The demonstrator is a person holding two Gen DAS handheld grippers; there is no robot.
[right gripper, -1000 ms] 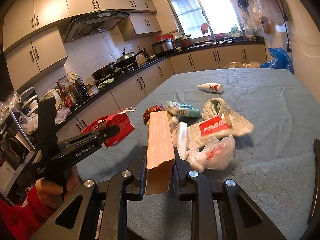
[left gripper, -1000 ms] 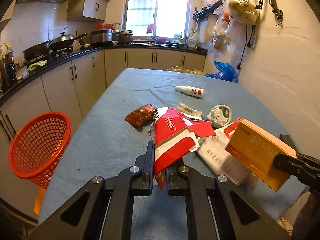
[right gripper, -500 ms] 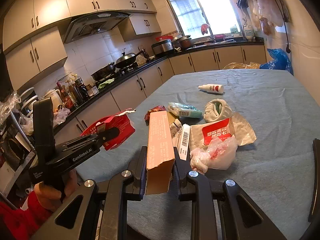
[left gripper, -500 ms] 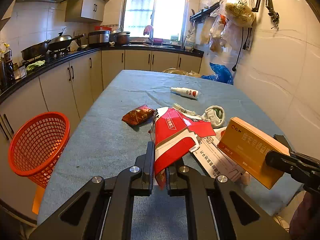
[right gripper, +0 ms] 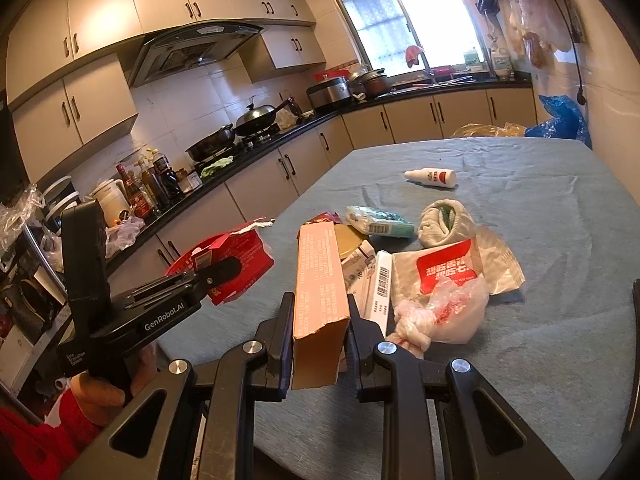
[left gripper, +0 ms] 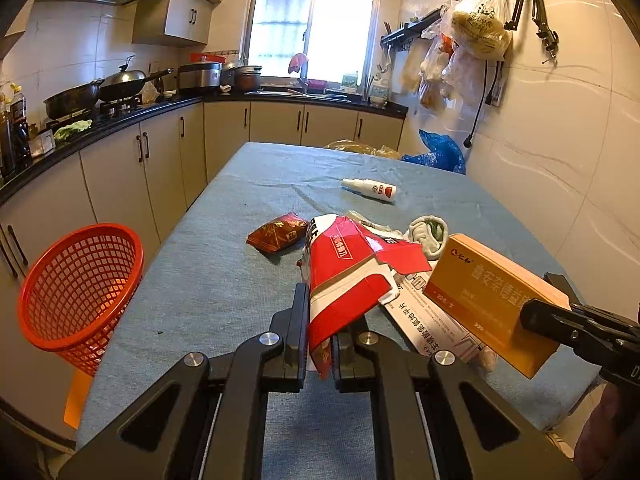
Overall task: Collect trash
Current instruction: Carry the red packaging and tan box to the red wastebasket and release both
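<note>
Counting what is held first: two black two-finger grippers, each clamped on one piece of trash. The left gripper (left gripper: 320, 340) pinches a crumpled red-and-white foil snack bag (left gripper: 344, 276); the right gripper (right gripper: 319, 334) squeezes an opened orange cardboard box (right gripper: 320, 280), which in the left wrist view sits at about 3 o'clock from the bag.

One teal cloth-covered table (left gripper: 208, 280) carries the remaining litter. From the right wrist view: one white spray bottle with a red label (right gripper: 432, 177) at 12 o'clock of the pile, one rolled white-and-green sock (right gripper: 444, 222), one pale green tissue packet (right gripper: 380, 224), one white pouch with a red label (right gripper: 452, 268), one knotted clear plastic bag (right gripper: 440, 316), and one narrow white barcoded box (right gripper: 382, 284). One brown snack wrapper (left gripper: 278, 234) shows clearly only in the left wrist view.

One orange plastic mesh basket (left gripper: 80, 288) hangs off the table edge at 9 o'clock, tilted; what holds it is cut off. A gold-coloured item behind the cardboard box is mostly hidden. One hand (right gripper: 100, 392) grips the left gripper's handle, with a red sleeve (right gripper: 36, 440) partly out of frame.
</note>
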